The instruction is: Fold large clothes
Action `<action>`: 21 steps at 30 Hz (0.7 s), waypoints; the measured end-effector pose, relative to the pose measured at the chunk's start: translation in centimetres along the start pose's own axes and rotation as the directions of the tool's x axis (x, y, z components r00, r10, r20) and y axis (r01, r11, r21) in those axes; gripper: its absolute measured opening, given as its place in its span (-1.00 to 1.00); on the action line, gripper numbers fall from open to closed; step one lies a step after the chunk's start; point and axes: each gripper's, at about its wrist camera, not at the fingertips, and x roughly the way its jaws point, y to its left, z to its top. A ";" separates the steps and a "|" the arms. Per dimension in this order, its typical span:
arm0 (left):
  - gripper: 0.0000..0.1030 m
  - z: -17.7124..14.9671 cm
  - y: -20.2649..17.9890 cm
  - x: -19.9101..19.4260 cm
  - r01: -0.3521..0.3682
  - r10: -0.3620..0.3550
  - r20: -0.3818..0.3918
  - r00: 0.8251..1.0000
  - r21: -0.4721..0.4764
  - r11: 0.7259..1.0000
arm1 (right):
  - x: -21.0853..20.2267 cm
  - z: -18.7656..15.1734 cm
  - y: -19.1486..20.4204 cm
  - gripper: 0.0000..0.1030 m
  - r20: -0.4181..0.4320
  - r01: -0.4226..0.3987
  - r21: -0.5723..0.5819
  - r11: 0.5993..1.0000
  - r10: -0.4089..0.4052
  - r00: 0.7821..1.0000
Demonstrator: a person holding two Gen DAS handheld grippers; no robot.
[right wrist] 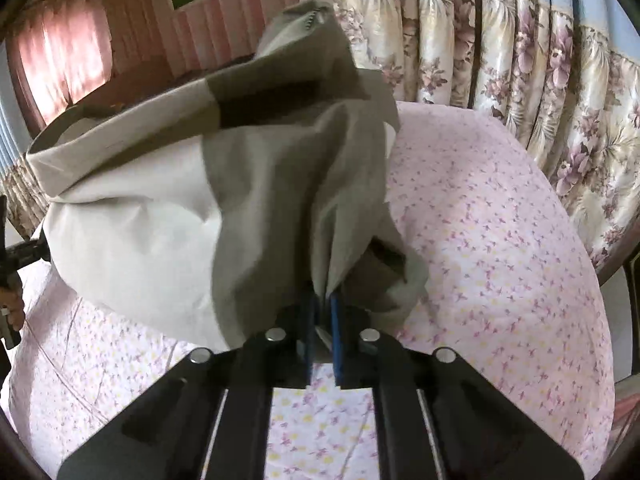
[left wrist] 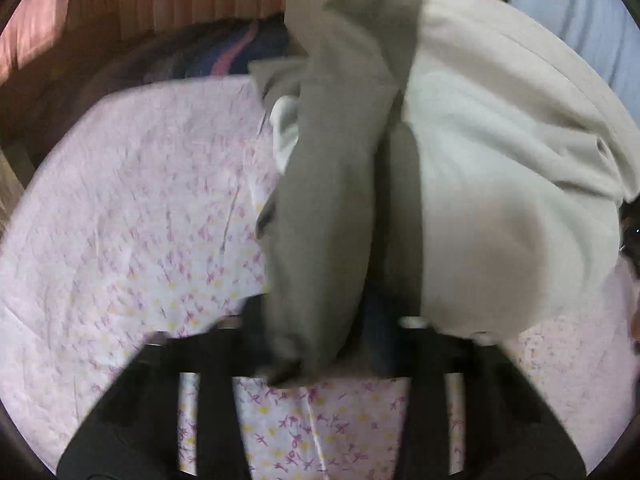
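A: Jaw status?

B: My right gripper is clenched on a bunched edge of the beige garment, blue pads nipping the cloth. My left gripper also grasps it: a thick fold runs down between its jaws.

A: Where's the garment?

B: Slung between my two grips, sagging above the bed with its pink flowered sheet. Looks like trousers, waistband at the top, but it's too blurred to be sure.

A: Progress?

B: Early to mid, I'd judge. It's gathered and doubled loosely, not flat, no clean crease visible. Left to do: lay it on the bed, smooth it, then fold it down.

A: Anything else around?

B: Flowered curtains behind the bed.
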 end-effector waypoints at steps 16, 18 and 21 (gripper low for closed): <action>-0.66 -7.2 0.5 -11.6 0.060 -0.062 0.069 0.996 0.030 0.998 | -10.7 -6.3 -0.8 -0.60 0.057 -0.088 0.031 0.996 0.086 0.995; -0.37 -8.0 1.2 -11.8 0.010 -0.012 0.075 0.997 0.025 1.000 | -11.4 -6.6 -1.0 0.13 0.069 -0.021 -0.001 1.000 0.021 0.997; 0.15 -7.3 3.2 -13.8 -0.025 0.029 0.131 0.991 -0.030 0.999 | -13.4 -5.3 -2.0 0.32 0.154 -0.011 0.001 1.000 0.010 0.988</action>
